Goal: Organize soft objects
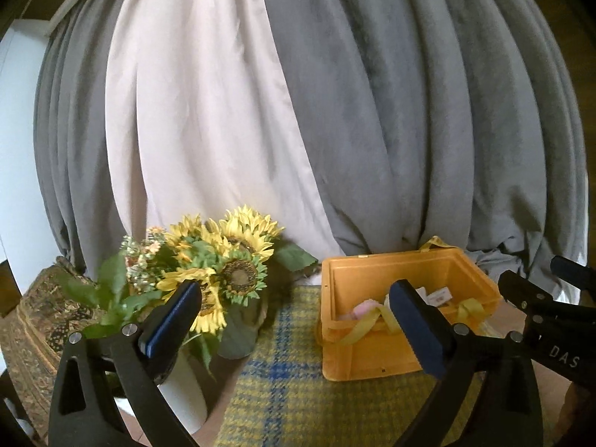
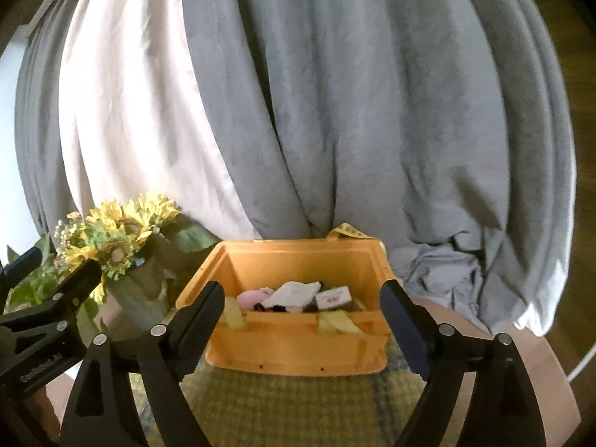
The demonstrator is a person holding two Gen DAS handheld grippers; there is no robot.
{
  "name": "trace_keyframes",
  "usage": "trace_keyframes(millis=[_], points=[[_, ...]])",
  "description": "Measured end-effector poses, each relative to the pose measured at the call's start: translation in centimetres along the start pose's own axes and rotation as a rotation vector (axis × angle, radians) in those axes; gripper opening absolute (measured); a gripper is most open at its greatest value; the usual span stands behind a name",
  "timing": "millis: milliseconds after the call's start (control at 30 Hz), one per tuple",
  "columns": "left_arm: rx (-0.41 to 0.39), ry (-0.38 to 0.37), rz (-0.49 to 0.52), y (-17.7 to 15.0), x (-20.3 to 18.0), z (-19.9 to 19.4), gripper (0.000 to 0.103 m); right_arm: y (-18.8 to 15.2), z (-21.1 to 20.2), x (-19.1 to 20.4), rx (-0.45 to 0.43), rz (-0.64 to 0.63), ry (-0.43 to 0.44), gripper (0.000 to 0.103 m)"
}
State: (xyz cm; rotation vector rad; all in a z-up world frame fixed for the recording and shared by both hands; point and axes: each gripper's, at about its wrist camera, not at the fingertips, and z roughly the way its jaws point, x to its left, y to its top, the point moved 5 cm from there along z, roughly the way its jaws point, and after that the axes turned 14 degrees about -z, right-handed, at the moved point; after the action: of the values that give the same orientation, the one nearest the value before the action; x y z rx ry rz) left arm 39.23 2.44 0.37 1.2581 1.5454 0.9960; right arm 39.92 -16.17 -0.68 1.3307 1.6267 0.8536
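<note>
An orange fabric box [image 2: 298, 350] with yellow-green straps stands on a yellow and blue plaid cloth [image 2: 283, 406]. It holds several soft items: a pink one [image 2: 249, 298], a white cloth [image 2: 296, 292] and a small labelled pack [image 2: 333, 297]. My right gripper [image 2: 301, 309] is open and empty, just in front of the box. My left gripper [image 1: 298, 309] is open and empty, left of the box [image 1: 372, 354], over the cloth [image 1: 298, 402]. The right gripper's body shows at the right edge of the left wrist view [image 1: 551, 320].
A white vase of sunflowers [image 1: 219, 260] stands left of the box, also seen in the right wrist view [image 2: 119, 238]. Grey and pale curtains [image 2: 335, 111] hang right behind the table. A patterned cloth [image 1: 33, 327] lies at far left.
</note>
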Motion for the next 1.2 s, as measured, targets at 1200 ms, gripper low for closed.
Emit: trace_keyframes(millis=[1200], points=[[0.008,-0.071,0.016,-7.0,0.6,-24.9,0.103,-8.6,-25.0,0.0,-0.069,0.017,-0.073,0.097]])
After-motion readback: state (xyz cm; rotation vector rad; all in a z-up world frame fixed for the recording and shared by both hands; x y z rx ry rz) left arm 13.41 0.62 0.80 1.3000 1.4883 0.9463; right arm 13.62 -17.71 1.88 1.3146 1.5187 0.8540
